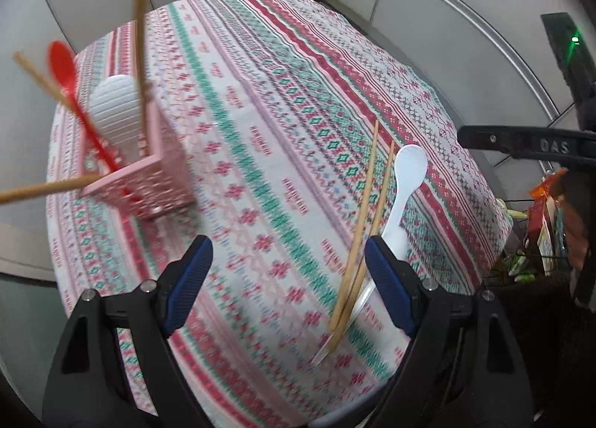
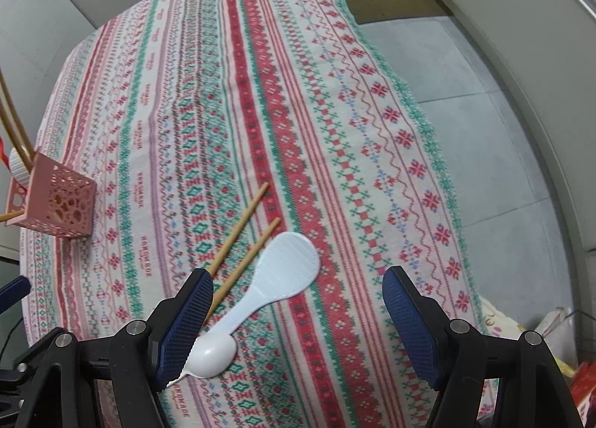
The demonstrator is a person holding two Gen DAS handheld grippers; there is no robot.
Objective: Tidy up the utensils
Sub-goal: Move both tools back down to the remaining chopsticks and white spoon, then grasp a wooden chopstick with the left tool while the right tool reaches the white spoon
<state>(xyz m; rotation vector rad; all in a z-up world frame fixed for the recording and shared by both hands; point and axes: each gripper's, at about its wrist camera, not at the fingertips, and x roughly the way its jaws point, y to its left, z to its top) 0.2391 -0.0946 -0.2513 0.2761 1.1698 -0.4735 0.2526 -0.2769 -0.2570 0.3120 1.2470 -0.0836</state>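
Both the left gripper [image 1: 288, 260] and right gripper [image 2: 298, 297] hover wide-spread and empty-fingered near the white rice paddle [image 2: 287, 266], well apart from the pink utensil basket [image 2: 56, 200].

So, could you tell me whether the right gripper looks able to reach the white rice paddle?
Probably yes: the right gripper is open just above the white rice paddle, nothing covering it, though chopsticks lie close beside.

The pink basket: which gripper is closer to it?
Left. The left gripper hovers just in front of the pink basket; the right gripper is farther off, over the white rice paddle.
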